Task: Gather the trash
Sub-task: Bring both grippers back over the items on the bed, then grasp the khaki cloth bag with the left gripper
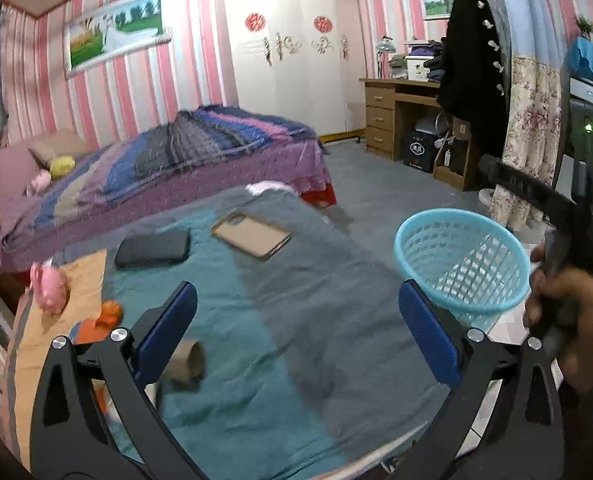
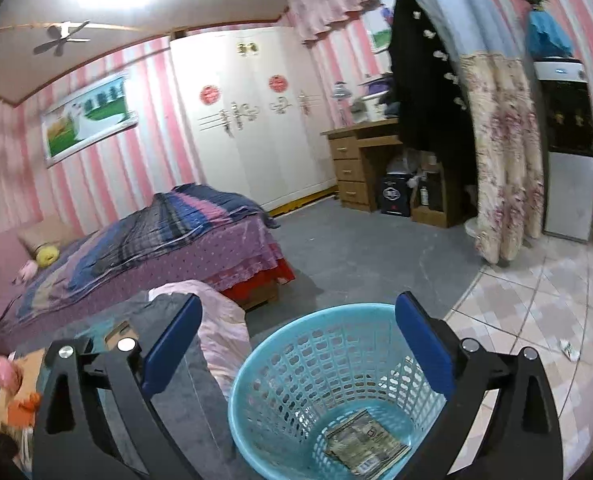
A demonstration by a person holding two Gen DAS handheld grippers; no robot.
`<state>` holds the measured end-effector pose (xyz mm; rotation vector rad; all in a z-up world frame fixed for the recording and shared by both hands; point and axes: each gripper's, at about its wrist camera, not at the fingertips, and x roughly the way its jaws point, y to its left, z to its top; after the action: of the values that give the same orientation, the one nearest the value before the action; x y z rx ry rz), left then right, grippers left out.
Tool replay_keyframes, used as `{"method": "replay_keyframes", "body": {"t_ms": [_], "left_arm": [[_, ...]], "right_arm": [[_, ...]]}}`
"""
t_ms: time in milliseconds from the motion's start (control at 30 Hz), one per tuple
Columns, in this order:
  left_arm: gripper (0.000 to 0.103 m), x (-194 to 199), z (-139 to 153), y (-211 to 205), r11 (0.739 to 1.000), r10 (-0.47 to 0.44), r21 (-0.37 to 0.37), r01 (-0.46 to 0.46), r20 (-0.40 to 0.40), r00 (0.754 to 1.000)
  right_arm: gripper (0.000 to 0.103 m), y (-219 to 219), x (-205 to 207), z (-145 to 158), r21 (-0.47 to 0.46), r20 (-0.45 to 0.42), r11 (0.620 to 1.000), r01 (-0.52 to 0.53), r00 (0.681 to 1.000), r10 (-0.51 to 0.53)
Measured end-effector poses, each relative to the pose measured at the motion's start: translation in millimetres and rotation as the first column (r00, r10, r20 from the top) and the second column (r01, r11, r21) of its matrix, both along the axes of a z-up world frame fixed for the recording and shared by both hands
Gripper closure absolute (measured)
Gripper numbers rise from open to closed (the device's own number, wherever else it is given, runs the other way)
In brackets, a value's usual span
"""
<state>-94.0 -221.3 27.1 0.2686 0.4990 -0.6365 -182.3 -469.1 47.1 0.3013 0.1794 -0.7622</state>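
Observation:
My left gripper point(image 1: 296, 300) hangs open over a surface spread with teal and grey cloth point(image 1: 296, 360). A brown cardboard tube point(image 1: 186, 362) lies on the teal part, just inside the left finger, with no pad pressing on it. A light blue mesh basket point(image 1: 462, 260) stands off the right edge of the cloth. My right gripper point(image 2: 299, 300) is open above the basket point(image 2: 316, 360), holding nothing. A crumpled printed packet point(image 2: 366, 442) lies on the basket's bottom. A person's hand point(image 1: 564, 300) grips the right tool's handle.
On the cloth lie a black wallet point(image 1: 152, 248) and a tan phone case point(image 1: 252, 234); a pink toy point(image 1: 50, 286) and an orange object point(image 1: 110, 314) sit at its left end. A purple bed point(image 1: 156, 176) lies beyond. A small scrap point(image 2: 568, 349) rests on the tiled floor.

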Motion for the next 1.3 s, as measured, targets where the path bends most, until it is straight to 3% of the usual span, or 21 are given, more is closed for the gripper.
{"method": "replay_keyframes", "body": {"t_ms": [167, 400, 800, 933, 1033, 1100, 1200, 1300], "left_arm": [[0.006, 21.2, -4.9, 43.9, 0.999, 0.035, 0.013, -0.034, -0.032, 0.999], [0.006, 49.5, -23.4, 86.7, 0.99, 0.138, 0.027, -0.136, -0.105, 0.985], [0.006, 48.3, -3.4, 108.0, 0.97, 0.14, -0.165, -0.18, -0.227, 0.964], [0.006, 60.5, -9.0, 142.3, 0.92, 0.281, -0.24, -0.311, -0.153, 0.947], [0.006, 70.3, -11.5, 163.9, 0.892, 0.364, -0.241, -0.382, -0.115, 0.924], [0.006, 78.8, -11.9, 179.7, 0.872, 0.401, -0.254, -0.418, -0.12, 0.908], [0.006, 90.9, -16.4, 203.8, 0.834, 0.471, -0.262, -0.485, -0.12, 0.874], [0.006, 95.8, -22.1, 217.1, 0.824, 0.478, -0.267, -0.5, -0.146, 0.866]], "right_arm": [[0.006, 31.8, 16.8, -1.5, -0.069, 0.003, 0.997, 0.034, 0.999, -0.034], [0.006, 64.8, 51.4, -7.5, -0.107, -0.06, 0.992, -0.068, 0.996, 0.062], [0.005, 79.5, 48.8, -0.3, -0.058, -0.001, 0.982, -0.178, 0.984, 0.178], [0.005, 99.1, 56.1, -4.9, -0.017, -0.02, 0.949, -0.314, 0.949, 0.314], [0.005, 124.4, 63.7, -6.1, -0.038, -0.045, 0.908, -0.417, 0.908, 0.416], [0.005, 149.9, 72.1, -7.1, -0.089, -0.093, 0.867, -0.49, 0.871, 0.483], [0.005, 175.4, 81.7, -5.6, -0.131, -0.131, 0.837, -0.531, 0.846, 0.516], [0.005, 199.5, 97.6, 9.9, -0.159, -0.167, 0.803, -0.574, 0.818, 0.551]]}}
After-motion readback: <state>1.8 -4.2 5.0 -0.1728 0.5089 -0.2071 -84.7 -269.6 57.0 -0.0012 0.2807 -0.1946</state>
